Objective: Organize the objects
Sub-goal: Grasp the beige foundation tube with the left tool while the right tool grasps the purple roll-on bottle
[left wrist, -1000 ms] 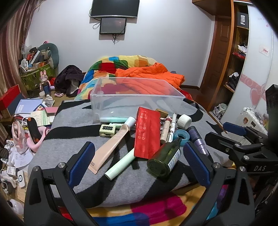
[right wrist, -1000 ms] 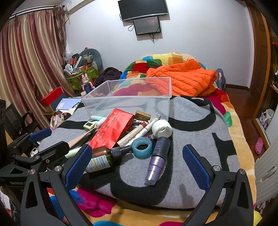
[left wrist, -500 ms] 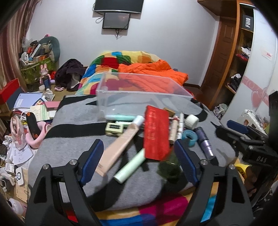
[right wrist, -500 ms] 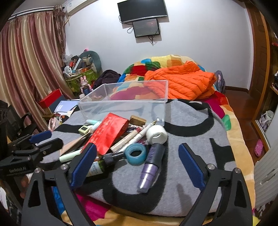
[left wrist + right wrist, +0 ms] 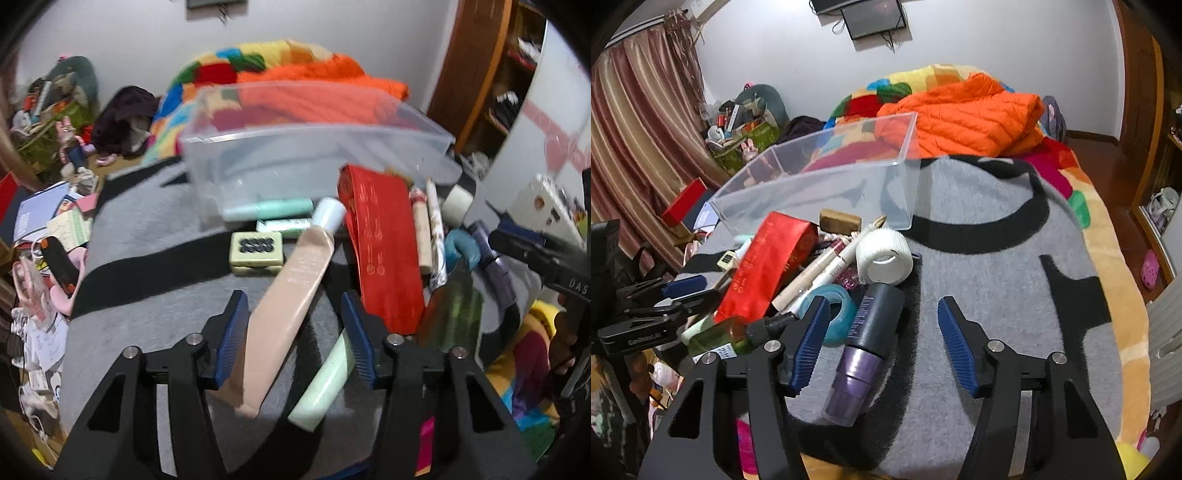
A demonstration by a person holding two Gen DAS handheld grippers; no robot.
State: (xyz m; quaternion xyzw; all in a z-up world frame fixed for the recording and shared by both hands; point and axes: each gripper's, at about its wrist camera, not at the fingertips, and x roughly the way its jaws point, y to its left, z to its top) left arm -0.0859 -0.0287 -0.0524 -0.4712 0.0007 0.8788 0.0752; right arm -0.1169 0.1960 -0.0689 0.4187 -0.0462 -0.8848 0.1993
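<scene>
A pile of toiletries lies on the grey-and-black blanket (image 5: 979, 295) in front of a clear plastic bin (image 5: 314, 155) (image 5: 820, 184). My left gripper (image 5: 293, 306) is closing around a beige tube (image 5: 291, 295); its blue pads stand apart from the tube's sides. A mint tube (image 5: 325, 380) lies under the right pad. My right gripper (image 5: 882, 301) is closing around a dark purple bottle (image 5: 868, 339), its pads clear of it, the left pad at a teal tape ring (image 5: 838, 314). A red packet (image 5: 380, 236) (image 5: 768, 266) lies between the two.
Also in the pile are a green bottle (image 5: 454, 314), a white tape roll (image 5: 884, 254) and a small green case (image 5: 256, 249). An orange jacket (image 5: 967, 114) lies behind the bin. Floor clutter (image 5: 40, 229) is on the left, a wooden wardrobe (image 5: 480, 74) on the right.
Both grippers have come forward and down onto the pile, and their jaws have narrowed. The beige tube now sits between the left pads, the purple bottle between the right pads.
</scene>
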